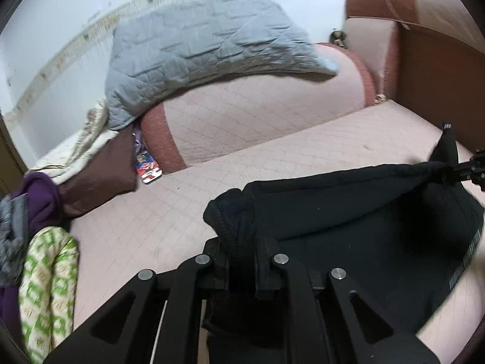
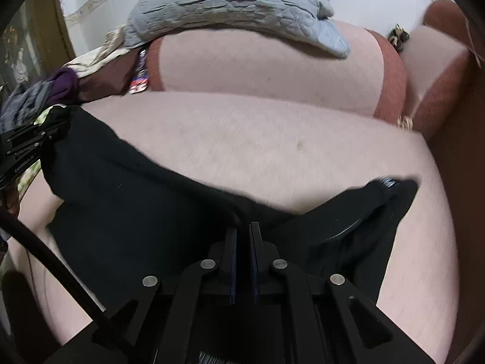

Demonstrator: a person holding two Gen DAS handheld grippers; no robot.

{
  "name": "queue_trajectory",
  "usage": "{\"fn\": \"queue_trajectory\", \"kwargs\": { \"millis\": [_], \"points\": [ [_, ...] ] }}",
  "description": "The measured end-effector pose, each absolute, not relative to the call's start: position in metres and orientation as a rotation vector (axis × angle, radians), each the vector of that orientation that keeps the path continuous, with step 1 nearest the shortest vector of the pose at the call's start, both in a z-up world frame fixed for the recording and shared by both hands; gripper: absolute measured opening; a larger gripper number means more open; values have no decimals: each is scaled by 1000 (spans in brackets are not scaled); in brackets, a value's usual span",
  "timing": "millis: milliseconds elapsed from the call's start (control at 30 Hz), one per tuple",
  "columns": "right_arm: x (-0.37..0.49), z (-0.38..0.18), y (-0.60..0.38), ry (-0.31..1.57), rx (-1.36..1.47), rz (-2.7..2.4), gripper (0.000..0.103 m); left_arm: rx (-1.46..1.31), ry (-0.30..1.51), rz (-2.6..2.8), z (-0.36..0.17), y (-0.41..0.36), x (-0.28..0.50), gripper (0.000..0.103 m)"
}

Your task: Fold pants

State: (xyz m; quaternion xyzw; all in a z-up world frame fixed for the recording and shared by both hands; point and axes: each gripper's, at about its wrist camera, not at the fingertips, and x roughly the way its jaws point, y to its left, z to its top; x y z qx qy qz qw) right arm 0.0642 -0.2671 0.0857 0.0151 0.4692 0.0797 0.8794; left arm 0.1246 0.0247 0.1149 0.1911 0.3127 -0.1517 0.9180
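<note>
Pants [image 1: 348,212], black, hang stretched above the pink sofa seat [image 1: 212,188], one end clamped in the left claw [image 1: 242,261] and the other in the right claw [image 2: 242,233], apparently mid-fold, and next need carrying across and laying flat.

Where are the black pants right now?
The black pants hang stretched over the pink sofa seat, pinched between the left hand-held gripper and the right hand-held gripper.

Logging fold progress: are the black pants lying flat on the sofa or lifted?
Lifted: black pants hang stretched between the shut left gripper and right gripper, above the sofa seat.
</note>
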Motion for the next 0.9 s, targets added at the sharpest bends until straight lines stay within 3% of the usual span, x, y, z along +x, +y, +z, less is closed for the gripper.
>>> {"fn": "queue_trajectory", "kwargs": {
  "millis": [267,400,467,533,567,733,900],
  "points": [
    [-41,28,-258,1120,159,185,8,574,692,-331,53,35,-14,16],
    [-65,9,-253,1191,150,166,9,541,729,-379,54,50,-58,27],
    [-72,17,-252,1169,152,160,16,475,738,-391,64,64,-69,33],
    [-75,31,-254,1127,168,157,50,374,741,-368,78,89,-72,47],
    [-75,38,-253,1099,177,162,55,319,745,-355,82,100,-69,56],
    [-53,65,-228,1028,204,236,57,16,843,-316,87,143,-30,59],
    [4,65,-175,1044,255,288,57,-77,1013,-258,51,133,9,59]
  ]
}}
